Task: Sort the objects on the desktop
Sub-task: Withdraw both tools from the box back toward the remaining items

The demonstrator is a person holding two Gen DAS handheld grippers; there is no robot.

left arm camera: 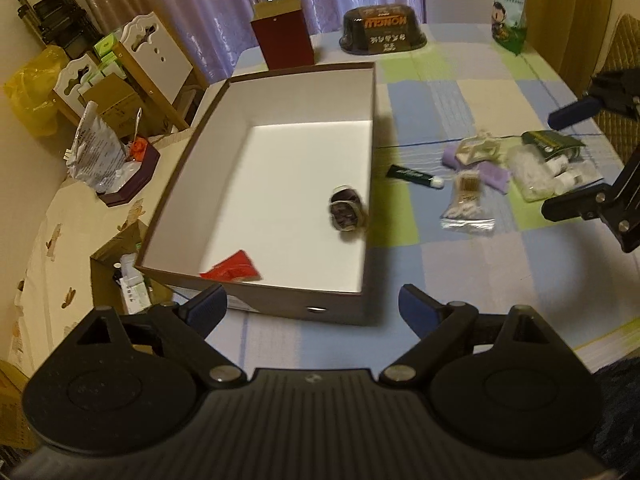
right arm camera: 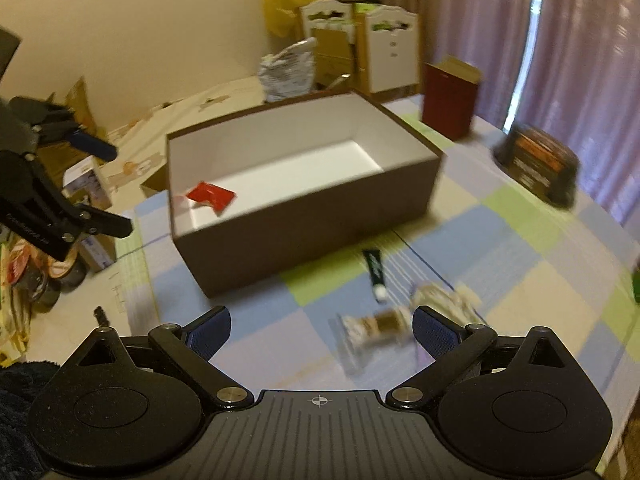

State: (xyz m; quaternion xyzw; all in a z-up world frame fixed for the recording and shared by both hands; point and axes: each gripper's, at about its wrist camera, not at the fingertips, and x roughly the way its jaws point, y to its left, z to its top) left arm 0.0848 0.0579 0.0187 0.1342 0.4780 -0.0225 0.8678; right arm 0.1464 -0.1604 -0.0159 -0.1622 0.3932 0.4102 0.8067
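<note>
A brown box with a white inside stands on the checked tablecloth. In it lie a red packet and, near the right wall, a dark round wrapped object, blurred. My left gripper hangs open and empty just before the box's near wall. Right of the box lie a black tube, a bag of cotton swabs, purple pieces and a clear bag with a green label. My right gripper is open and empty above the blurred swab bag, with the black tube ahead.
A dark red carton, a black lidded bowl and a green-and-white pouch stand at the table's far edge. Beyond the left edge are a white shelf, a foil bag and cardboard boxes. The left gripper shows beside the box.
</note>
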